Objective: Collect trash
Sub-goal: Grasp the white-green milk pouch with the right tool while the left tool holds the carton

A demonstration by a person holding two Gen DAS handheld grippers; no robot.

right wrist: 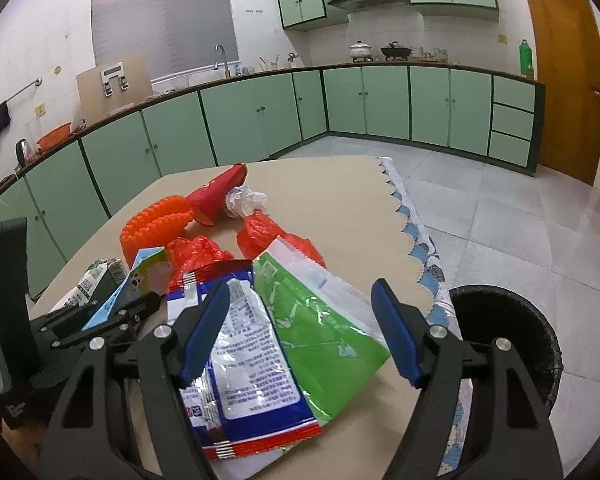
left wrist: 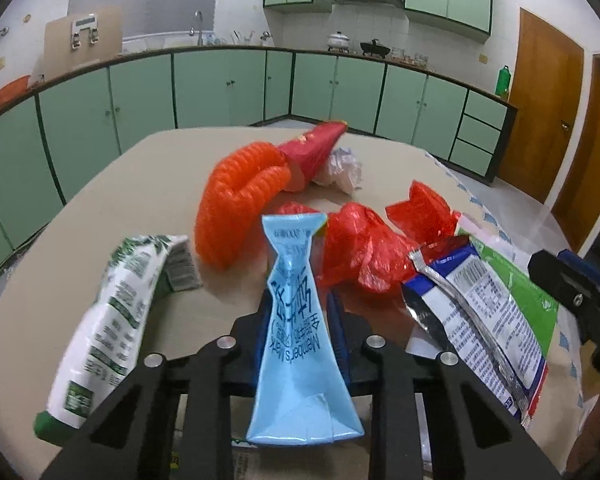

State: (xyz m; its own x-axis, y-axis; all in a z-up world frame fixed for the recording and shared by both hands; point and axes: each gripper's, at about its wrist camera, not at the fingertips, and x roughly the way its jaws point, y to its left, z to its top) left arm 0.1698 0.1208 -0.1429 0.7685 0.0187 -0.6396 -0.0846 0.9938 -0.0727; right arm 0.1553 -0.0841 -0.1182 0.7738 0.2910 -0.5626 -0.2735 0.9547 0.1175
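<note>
My left gripper [left wrist: 298, 308] is shut on a flattened light-blue carton [left wrist: 296, 320], which stands upright between the blue pads. From the right wrist view the same gripper [right wrist: 132, 312] and carton [right wrist: 112, 304] appear at the left. My right gripper [right wrist: 300, 292] is open, its jaws wide apart over a blue-and-white wrapper [right wrist: 252, 360] and a green wrapper [right wrist: 312, 320] lying on the table. Neither pad presses on them. A white-and-green carton [left wrist: 112, 320] lies to the left of the light-blue one.
On the beige table [right wrist: 340, 208] lie an orange ribbed piece [left wrist: 240, 204], a red plastic bag [left wrist: 360, 248], a red cone-shaped packet [left wrist: 316, 148] and crumpled white plastic [left wrist: 344, 168]. A black bin [right wrist: 508, 344] stands on the floor off the table's right edge.
</note>
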